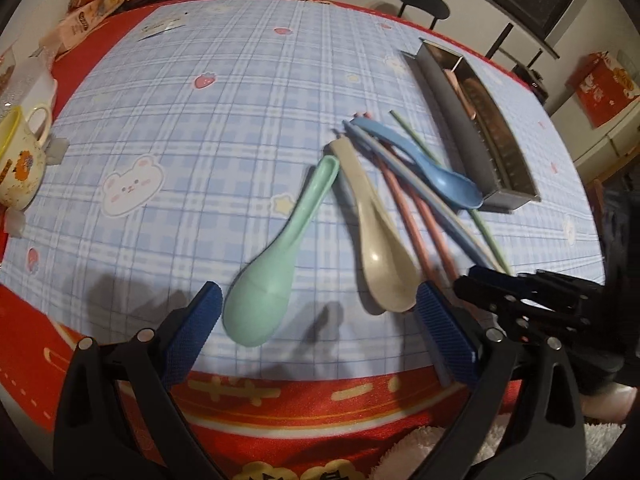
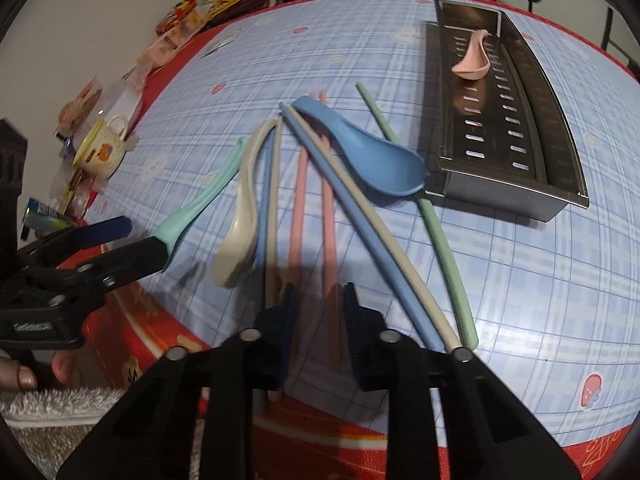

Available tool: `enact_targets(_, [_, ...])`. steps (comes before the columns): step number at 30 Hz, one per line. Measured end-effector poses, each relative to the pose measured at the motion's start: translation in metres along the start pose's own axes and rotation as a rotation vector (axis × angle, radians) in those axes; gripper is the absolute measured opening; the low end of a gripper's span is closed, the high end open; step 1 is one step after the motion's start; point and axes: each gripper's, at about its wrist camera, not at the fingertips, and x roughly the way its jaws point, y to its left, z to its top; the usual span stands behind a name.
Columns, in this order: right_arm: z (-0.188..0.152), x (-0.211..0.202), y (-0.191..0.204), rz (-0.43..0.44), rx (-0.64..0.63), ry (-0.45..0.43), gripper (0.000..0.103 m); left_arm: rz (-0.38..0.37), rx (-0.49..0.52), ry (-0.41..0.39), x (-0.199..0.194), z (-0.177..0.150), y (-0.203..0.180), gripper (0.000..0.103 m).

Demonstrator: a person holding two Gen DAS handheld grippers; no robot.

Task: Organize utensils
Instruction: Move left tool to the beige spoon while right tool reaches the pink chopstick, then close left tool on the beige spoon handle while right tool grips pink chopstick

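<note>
A mint green spoon (image 1: 276, 252) lies on the blue checked cloth, its bowl between my open left gripper's (image 1: 320, 316) fingers; it also shows in the right wrist view (image 2: 200, 204). A beige spoon (image 1: 378, 236), a blue spoon (image 1: 432, 164) and pink (image 2: 298, 200), blue, beige and green (image 2: 440, 236) chopsticks lie in a loose pile. My right gripper (image 2: 318, 300) has its jaws around the near ends of the pink chopsticks, with a gap showing. A metal utensil tray (image 2: 560, 196) at the right holds a pink spoon (image 2: 472, 64).
A yellow-rimmed mug (image 1: 20, 160) and snack packets (image 1: 92, 8) stand along the table's left edge. A black chair (image 1: 424, 4) is behind the table. The red table edge (image 1: 320, 400) is just below both grippers.
</note>
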Motion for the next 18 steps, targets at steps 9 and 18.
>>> enact_targets(9, [0.013, 0.011, 0.000, -0.040, -0.013, 0.018, 0.016, -0.119, -0.043, 0.062, 0.021, 0.022, 0.001, 0.063])
enact_targets(18, [0.021, 0.017, 0.011, -0.083, -0.122, 0.023, 0.016, -0.214, -0.154, 0.106, 0.046, 0.045, 0.008, 0.043])
